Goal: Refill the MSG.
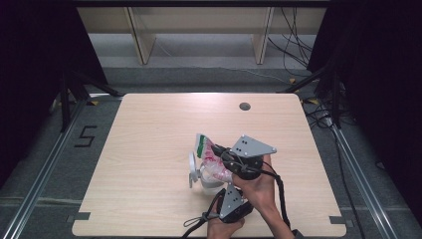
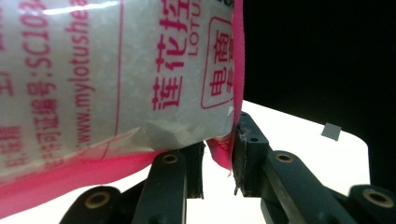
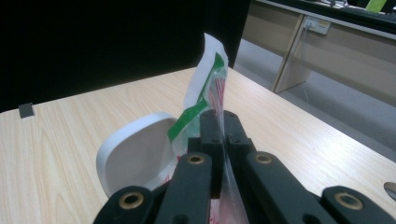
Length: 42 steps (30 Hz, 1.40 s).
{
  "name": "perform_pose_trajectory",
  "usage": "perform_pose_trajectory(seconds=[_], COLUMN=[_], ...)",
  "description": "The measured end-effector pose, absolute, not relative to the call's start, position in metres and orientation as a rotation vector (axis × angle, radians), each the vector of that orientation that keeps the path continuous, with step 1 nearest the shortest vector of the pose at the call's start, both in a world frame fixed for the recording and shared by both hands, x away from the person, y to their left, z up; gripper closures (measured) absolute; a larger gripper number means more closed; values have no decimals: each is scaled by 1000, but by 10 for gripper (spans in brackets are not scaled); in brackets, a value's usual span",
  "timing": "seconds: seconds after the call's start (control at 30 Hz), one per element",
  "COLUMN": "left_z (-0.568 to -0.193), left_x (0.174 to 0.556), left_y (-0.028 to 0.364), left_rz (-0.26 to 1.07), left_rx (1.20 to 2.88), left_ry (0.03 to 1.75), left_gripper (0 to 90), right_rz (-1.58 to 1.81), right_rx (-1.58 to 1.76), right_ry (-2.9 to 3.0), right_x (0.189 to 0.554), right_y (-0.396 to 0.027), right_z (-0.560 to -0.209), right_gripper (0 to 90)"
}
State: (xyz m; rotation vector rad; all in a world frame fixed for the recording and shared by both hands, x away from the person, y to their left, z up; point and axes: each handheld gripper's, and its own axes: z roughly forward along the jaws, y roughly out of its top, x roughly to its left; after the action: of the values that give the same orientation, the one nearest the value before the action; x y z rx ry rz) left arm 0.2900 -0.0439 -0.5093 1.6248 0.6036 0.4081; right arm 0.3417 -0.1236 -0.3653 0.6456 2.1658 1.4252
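A: Right gripper (image 3: 219,122)?
B: Jaws pressed together on the bag (image 3: 205,93), pinching its film above the white container (image 3: 135,158).
A: Left gripper (image 2: 218,154)?
B: Jaws pinch the bag's pink corner.

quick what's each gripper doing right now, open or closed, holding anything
Left gripper: closed on the pink bottom edge of the plastic bag.
Right gripper: closed on the same bag's upper part, beside the white container.
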Motion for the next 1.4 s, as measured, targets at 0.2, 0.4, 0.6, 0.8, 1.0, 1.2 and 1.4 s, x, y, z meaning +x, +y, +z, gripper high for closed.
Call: perform_pose_trajectory(seconds=[0.2,0.4,0.6,0.8,1.0,1.2,1.4], left_z=[-509,-508,-509,-510,-509,-509,-508], left_x=[290,290,290,290,290,291,293], left_y=[-44,-43,-43,-43,-44,-44,-44], left_rz=[409,412,411,408,410,410,412], left_rx=[1624,1622,1623,1627,1624,1627,1629], left_ry=[603,603,600,601,602,608,601], left_gripper=[753,753,753,753,753,753,753], right_rz=[1433,1434,1436,1443,1459,1457,1445], right_rx=[655,640,659,659,689,657,676], right_ry=[2149,2153,2155,2156,2158,2160,2142], right_x=[342,342,342,344,342,344,344], right_y=[-123,-123,-123,-124,-122,-123,-124], right_z=[-366,-365,-366,-367,-367,-366,-365], right_gripper=[900,900,900,900,900,900,900])
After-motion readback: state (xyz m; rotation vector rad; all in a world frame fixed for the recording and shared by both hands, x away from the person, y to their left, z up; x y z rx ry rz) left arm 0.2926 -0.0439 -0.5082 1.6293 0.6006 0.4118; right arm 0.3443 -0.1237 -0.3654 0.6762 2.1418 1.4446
